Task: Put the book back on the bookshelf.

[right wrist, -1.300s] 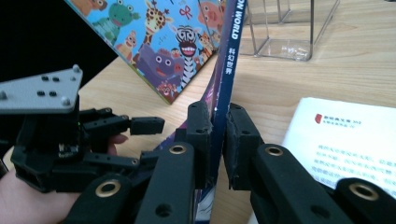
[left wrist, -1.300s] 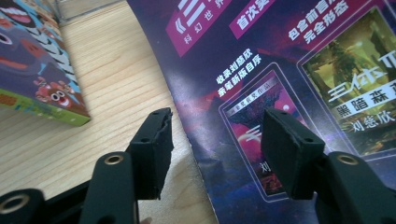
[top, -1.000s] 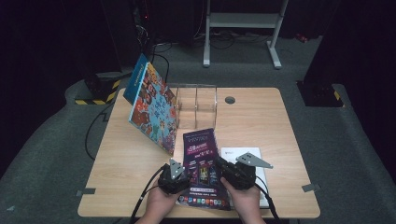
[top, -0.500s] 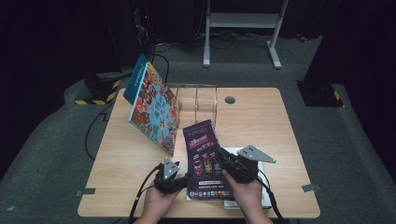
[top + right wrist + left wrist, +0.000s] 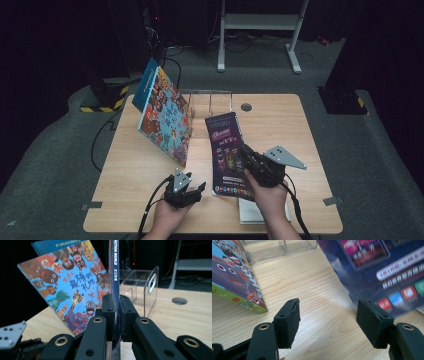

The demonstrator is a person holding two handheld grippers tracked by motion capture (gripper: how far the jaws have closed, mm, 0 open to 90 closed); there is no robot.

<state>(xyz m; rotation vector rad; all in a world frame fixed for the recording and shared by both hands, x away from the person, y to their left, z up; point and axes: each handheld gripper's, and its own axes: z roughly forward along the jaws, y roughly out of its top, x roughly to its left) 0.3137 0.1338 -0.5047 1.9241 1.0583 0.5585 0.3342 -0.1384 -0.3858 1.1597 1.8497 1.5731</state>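
My right gripper (image 5: 246,151): clamped on purple book's (image 5: 227,150) spine | my left gripper (image 5: 192,189): jaws just opening, nothing between, near-left of book.

We read this as a lab recording bay — dark curtained surround, grey carpet, hazard-taped floor box (image 5: 102,97), cables, metal stand (image 5: 260,30) behind one lone wooden desk (image 5: 300,150).

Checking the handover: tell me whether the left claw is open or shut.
Open. The left claw has its pads spread apart over bare table, nothing between them; they have just been opening. The purple book stands beside it, held by the right claw.
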